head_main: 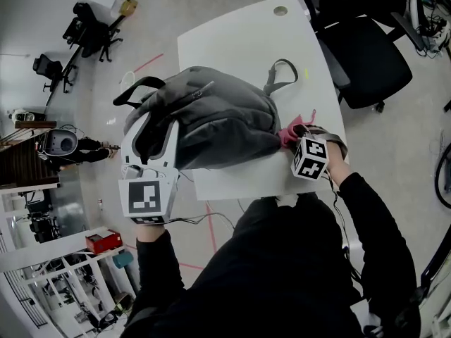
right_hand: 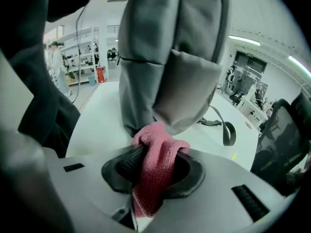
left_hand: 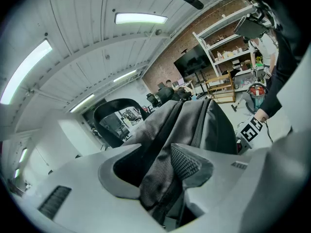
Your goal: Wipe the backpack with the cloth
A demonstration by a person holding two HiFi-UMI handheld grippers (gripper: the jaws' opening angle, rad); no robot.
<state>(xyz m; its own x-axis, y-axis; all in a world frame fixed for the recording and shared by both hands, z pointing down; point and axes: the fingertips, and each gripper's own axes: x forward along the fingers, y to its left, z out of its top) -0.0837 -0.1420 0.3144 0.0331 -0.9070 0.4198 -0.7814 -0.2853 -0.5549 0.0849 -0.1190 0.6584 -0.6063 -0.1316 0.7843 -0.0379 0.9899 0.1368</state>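
The grey fabric backpack (head_main: 211, 118) lies across the white table (head_main: 239, 41), and the left gripper (left_hand: 160, 171) is clenched on a fold of its fabric at the end on the head view's left. Over on the other side, the right gripper (right_hand: 153, 166) is clamped tight on the pink knitted cloth (right_hand: 155, 174), whose bunched tip touches the backpack's lower edge just above the tabletop.
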